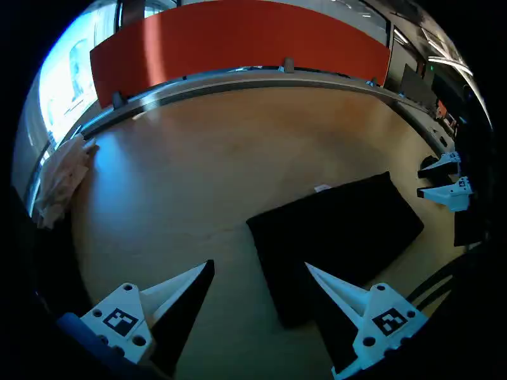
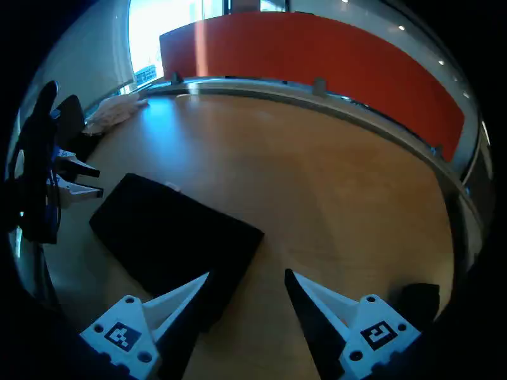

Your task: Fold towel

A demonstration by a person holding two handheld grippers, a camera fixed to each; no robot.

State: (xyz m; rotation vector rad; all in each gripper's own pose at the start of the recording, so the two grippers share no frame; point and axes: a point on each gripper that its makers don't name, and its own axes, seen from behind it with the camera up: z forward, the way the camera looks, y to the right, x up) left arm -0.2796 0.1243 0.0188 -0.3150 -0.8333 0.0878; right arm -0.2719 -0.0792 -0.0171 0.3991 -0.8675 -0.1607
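Observation:
A black towel (image 1: 336,231) lies folded into a flat rectangle on the wooden table (image 1: 209,164). My left gripper (image 1: 258,264) hovers open at its near left corner, with nothing between the fingers. My right gripper (image 1: 419,183) shows far off, past the towel's right end, also open. In the right gripper view the same towel (image 2: 171,237) lies ahead to the left. My right gripper (image 2: 247,273) is open just off its near right corner, above bare wood. My left gripper (image 2: 100,182) shows at the towel's far left end, held by a dark-sleeved hand.
A crumpled beige cloth (image 1: 62,177) (image 2: 114,109) sits at the table's far edge. An orange partition (image 1: 241,41) (image 2: 317,57) runs behind the table, along a metal rail. A small dark object (image 2: 419,301) lies near the right gripper's right finger.

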